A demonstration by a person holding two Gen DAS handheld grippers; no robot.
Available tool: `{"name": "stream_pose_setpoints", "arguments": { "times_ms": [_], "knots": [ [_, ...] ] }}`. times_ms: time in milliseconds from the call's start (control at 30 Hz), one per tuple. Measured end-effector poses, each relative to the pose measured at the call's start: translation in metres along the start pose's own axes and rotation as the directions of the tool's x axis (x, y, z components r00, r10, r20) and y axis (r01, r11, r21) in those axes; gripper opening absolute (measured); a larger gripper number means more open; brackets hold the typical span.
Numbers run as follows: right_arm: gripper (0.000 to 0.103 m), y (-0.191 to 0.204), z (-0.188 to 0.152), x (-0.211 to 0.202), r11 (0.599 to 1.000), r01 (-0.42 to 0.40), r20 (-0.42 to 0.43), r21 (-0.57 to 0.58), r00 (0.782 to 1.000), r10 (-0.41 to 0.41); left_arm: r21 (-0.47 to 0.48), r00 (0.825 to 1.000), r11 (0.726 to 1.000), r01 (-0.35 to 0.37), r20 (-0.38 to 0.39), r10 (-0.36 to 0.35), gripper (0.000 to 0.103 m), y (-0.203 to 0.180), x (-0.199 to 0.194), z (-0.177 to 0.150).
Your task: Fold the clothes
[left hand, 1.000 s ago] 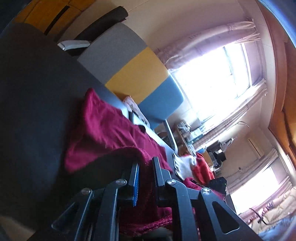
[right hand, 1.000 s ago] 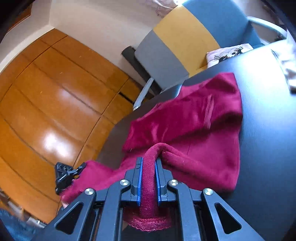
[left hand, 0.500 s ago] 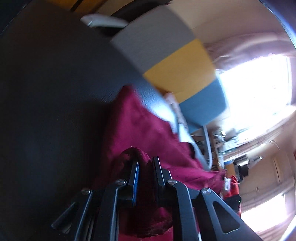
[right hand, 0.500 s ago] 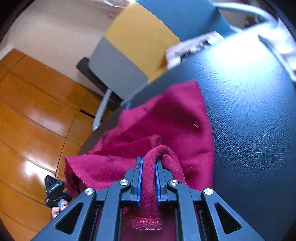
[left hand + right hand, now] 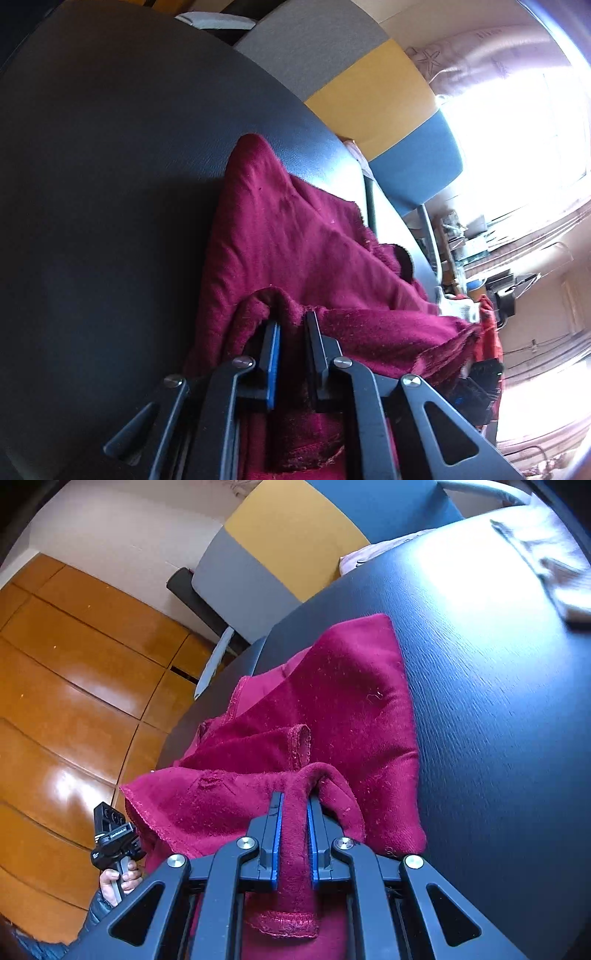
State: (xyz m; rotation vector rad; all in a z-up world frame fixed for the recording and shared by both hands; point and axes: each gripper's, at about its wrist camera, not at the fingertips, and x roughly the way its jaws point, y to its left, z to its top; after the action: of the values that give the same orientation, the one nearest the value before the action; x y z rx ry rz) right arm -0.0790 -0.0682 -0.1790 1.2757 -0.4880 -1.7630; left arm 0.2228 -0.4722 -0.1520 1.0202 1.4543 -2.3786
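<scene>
A dark red fleece garment (image 5: 295, 236) lies partly on a black table (image 5: 110, 166). It also shows in the right wrist view (image 5: 351, 701), with its far part resting on the table (image 5: 498, 701). My left gripper (image 5: 291, 321) is shut on a fold of the garment's edge. My right gripper (image 5: 294, 801) is shut on another fold of its hem. The cloth between the two grippers is lifted and doubled over the part that lies flat. The left gripper's handle (image 5: 114, 842) shows in the right wrist view, held in a hand.
A grey, yellow and blue chair (image 5: 288, 542) stands past the table's far edge. A pale folded cloth (image 5: 554, 565) lies at the table's far right. Wooden panels (image 5: 74, 683) fill the left. A bright window (image 5: 517, 129) and cluttered shelves are behind.
Both grippers moved forward over the table with the garment edge held. The lifted cloth now lies folded over the flat part, and the garment looks narrower.
</scene>
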Motion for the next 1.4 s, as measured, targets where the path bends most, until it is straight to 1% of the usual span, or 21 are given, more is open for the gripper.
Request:
{"name": "stream_pose_setpoints", "arguments": {
  "times_ms": [67,133,167,233,300,400,433,533,567,633,700,767,833,900,1000,1067,1167,1267,1333,1367,1400],
  "knots": [
    [0.022,-0.002,-0.003,-0.007,0.998,-0.042,0.005,0.046,0.999,0.042,-0.054,0.997,0.996,0.071,0.012,-0.07,0.02,0.004,-0.014,-0.007],
    [0.046,0.0,-0.005,-0.017,0.993,-0.098,0.02,0.07,0.995,0.097,-0.07,0.992,0.99,0.12,0.032,-0.118,0.026,0.005,-0.026,-0.01],
    [0.049,0.003,-0.007,-0.022,0.99,-0.122,0.028,0.071,0.992,0.121,-0.061,0.99,0.988,0.142,0.034,-0.14,0.027,0.001,-0.03,-0.012],
    [0.062,0.008,-0.009,-0.026,0.982,-0.171,0.017,0.08,0.985,0.17,-0.044,0.983,0.982,0.184,0.031,-0.183,0.036,-0.004,-0.037,-0.017],
    [0.068,0.016,-0.011,-0.025,0.979,-0.191,0.0,0.07,0.982,0.191,-0.022,0.979,0.979,0.204,0.012,-0.203,0.041,-0.009,-0.039,-0.021],
    [0.07,0.027,-0.007,-0.016,0.98,-0.193,-0.016,0.053,0.981,0.194,-0.027,0.979,0.979,0.202,0.012,-0.201,0.041,-0.017,-0.032,-0.012],
    [0.07,0.03,-0.002,-0.014,0.98,-0.189,-0.002,0.055,0.982,0.189,-0.032,0.978,0.978,0.205,0.032,-0.204,0.041,-0.018,-0.034,-0.008],
    [0.07,0.039,0.007,-0.018,0.982,-0.183,0.047,0.038,0.982,0.181,-0.04,0.965,0.973,0.227,0.145,-0.219,0.041,-0.019,-0.056,0.002],
    [0.07,0.043,0.008,-0.019,0.984,-0.175,0.057,0.021,0.983,0.174,-0.031,0.962,0.975,0.218,0.175,-0.209,0.042,-0.018,-0.065,0.004],
    [0.071,0.05,0.006,-0.024,0.991,-0.13,0.072,-0.03,0.989,0.132,-0.014,0.96,0.987,0.159,0.235,-0.151,0.044,-0.013,-0.082,0.007],
    [0.071,0.053,0.001,-0.028,0.994,-0.075,0.089,-0.077,0.993,0.082,0.011,0.964,0.999,0.038,0.264,-0.039,0.048,-0.008,-0.091,0.008],
    [0.071,0.048,-0.007,-0.033,0.995,-0.032,0.095,-0.093,0.995,0.041,0.061,0.964,0.994,-0.092,0.257,0.073,0.048,-0.007,-0.088,0.005],
    [0.071,0.043,-0.014,-0.033,0.994,0.022,0.1,-0.105,0.995,-0.011,0.121,0.966,0.981,-0.154,0.229,0.124,0.049,-0.009,-0.082,0.0],
    [0.071,0.039,-0.016,-0.037,0.99,0.064,0.114,-0.129,0.992,-0.05,0.186,0.967,0.963,-0.194,0.201,0.156,0.049,-0.012,-0.073,-0.005],
    [0.071,0.045,-0.009,-0.036,0.976,0.128,0.151,-0.179,0.983,-0.102,0.268,0.968,0.936,-0.228,0.166,0.188,0.049,-0.027,-0.049,-0.008],
    [0.071,0.043,-0.005,-0.04,0.963,0.165,0.168,-0.214,0.977,-0.13,0.299,0.968,0.924,-0.238,0.147,0.202,0.049,-0.031,-0.038,-0.007],
    [0.07,0.046,0.006,-0.037,0.942,0.224,0.19,-0.251,0.965,-0.179,0.313,0.978,0.927,-0.208,0.095,0.187,0.047,-0.031,-0.029,-0.002],
    [0.067,0.043,0.018,-0.031,0.924,0.275,0.203,-0.265,0.953,-0.226,0.333,0.979,0.921,-0.202,0.068,0.19,0.042,-0.031,-0.026,-0.004],
    [0.064,0.042,0.026,-0.026,0.913,0.306,0.209,-0.271,0.944,-0.254,0.346,0.979,0.917,-0.201,0.053,0.195,0.029,-0.031,-0.023,-0.004],
    [0.063,0.04,0.029,-0.023,0.908,0.318,0.21,-0.274,0.941,-0.266,0.349,0.979,0.914,-0.204,0.048,0.2,0.025,-0.032,-0.021,-0.003],
    [0.061,0.038,0.032,-0.021,0.904,0.325,0.205,-0.276,0.939,-0.275,0.353,0.978,0.912,-0.207,0.044,0.205,0.016,-0.032,-0.02,-0.003]
  ]
}}
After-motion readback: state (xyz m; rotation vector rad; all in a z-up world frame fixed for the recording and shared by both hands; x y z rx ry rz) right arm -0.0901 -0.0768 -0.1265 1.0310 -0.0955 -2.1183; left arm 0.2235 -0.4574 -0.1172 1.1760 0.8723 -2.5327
